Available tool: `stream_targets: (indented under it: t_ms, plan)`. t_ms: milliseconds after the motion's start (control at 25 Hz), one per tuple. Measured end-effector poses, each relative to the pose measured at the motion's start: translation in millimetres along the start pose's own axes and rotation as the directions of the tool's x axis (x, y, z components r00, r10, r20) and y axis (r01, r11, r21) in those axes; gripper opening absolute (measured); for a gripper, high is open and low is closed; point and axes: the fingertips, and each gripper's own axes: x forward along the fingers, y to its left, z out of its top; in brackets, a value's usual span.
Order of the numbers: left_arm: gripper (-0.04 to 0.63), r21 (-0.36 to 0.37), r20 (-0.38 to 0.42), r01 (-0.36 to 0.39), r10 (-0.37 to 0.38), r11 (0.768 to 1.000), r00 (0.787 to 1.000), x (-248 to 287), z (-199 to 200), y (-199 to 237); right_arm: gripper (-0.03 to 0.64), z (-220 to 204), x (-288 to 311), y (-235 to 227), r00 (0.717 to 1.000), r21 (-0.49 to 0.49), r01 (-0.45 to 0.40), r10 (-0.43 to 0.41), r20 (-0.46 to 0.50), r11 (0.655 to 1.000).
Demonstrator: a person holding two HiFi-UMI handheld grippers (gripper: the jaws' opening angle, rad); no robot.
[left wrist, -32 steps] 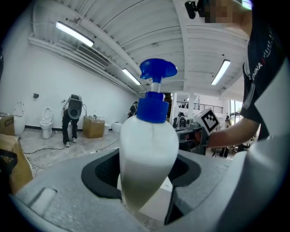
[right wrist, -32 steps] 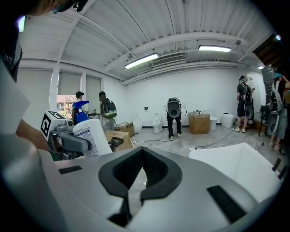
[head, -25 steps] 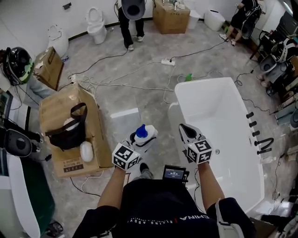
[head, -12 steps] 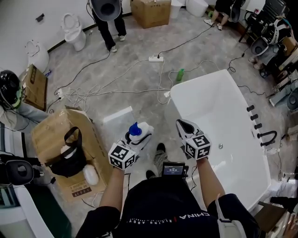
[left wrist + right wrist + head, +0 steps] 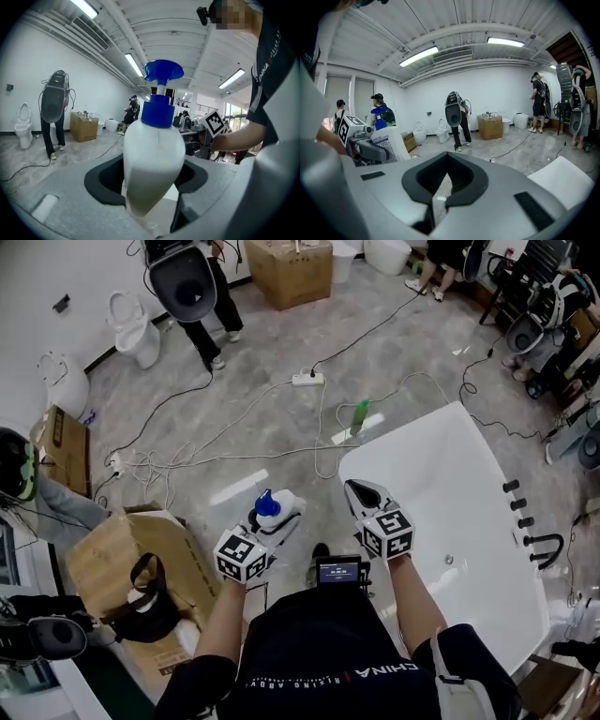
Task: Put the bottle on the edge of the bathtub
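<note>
Readable writing: "CHINA" in white across the person's black shirt (image 5: 375,672), seen upside down in the head view. Bottle label shows in the right gripper view as small blue and dark print, too small to read. Print on the nearer cardboard box (image 5: 112,563) is not legible.

Bottle (image 5: 154,159): white body, blue collar and blue pump top, upright, clamped between the jaws of the left hand-held gripper (image 5: 270,526). It is in the air over the grey floor (image 5: 281,418), left of the bathtub (image 5: 403,435) and apart from its edge. Right hand-held gripper (image 5: 360,493): jaws together, nothing in them, at the tub's near left edge.

Containers: the tub is white, with nothing visible inside. The nearer cardboard box is open at lower left, with a black bag (image 5: 150,610) in it. A second cardboard box (image 5: 291,268) stands at the top of the head view, contents unclear.

Around: a green bottle (image 5: 360,414) lies on the floor just off the tub's far corner. A power strip (image 5: 307,380) and loose cables run across the floor. Two white toilets (image 5: 129,322) stand by the wall, a standing person (image 5: 211,320) near them. Black fittings (image 5: 518,507) line the tub's right rim. A small screen (image 5: 338,570) sits at the person's waist.
</note>
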Motion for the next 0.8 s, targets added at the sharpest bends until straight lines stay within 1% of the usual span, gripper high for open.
stream_targets:
  t_ms: [120, 200, 400, 520, 680, 800]
  plan:
    - [0.281, 0.030, -0.011, 0.017, -0.017, 0.999, 1.000, 36, 20, 24, 0.008, 15, 25, -36, 1.000, 0.016, 0.014, -0.014, 0.006, 1.000]
    - [0.281, 0.035, -0.015, 0.025, -0.024, 0.999, 1.000, 55, 29, 42, 0.009, 21, 41, -54, 1.000, 0.028, 0.024, -0.024, 0.006, 0.999]
    - [0.281, 0.027, -0.016, 0.023, -0.023, 0.999, 1.000, 85, 44, 85, 0.008, 29, 72, -84, 0.999, 0.050, 0.041, -0.040, -0.014, 0.998]
    - [0.281, 0.020, -0.019, 0.036, -0.036, 0.999, 0.999, 102, 50, 112, 0.008, 32, 92, -100, 0.998, 0.062, 0.064, -0.062, -0.027, 0.996]
    - [0.281, 0.021, -0.034, 0.092, -0.091, 0.996, 0.995, 132, 56, 152, 0.009, 41, 125, -123, 0.993, 0.078, 0.118, -0.116, -0.037, 0.990]
    - [0.281, 0.039, -0.052, 0.147, -0.145, 0.988, 0.988, 155, 66, 186, 0.009, 54, 154, -144, 0.984, 0.095, 0.177, -0.174, -0.035, 0.980]
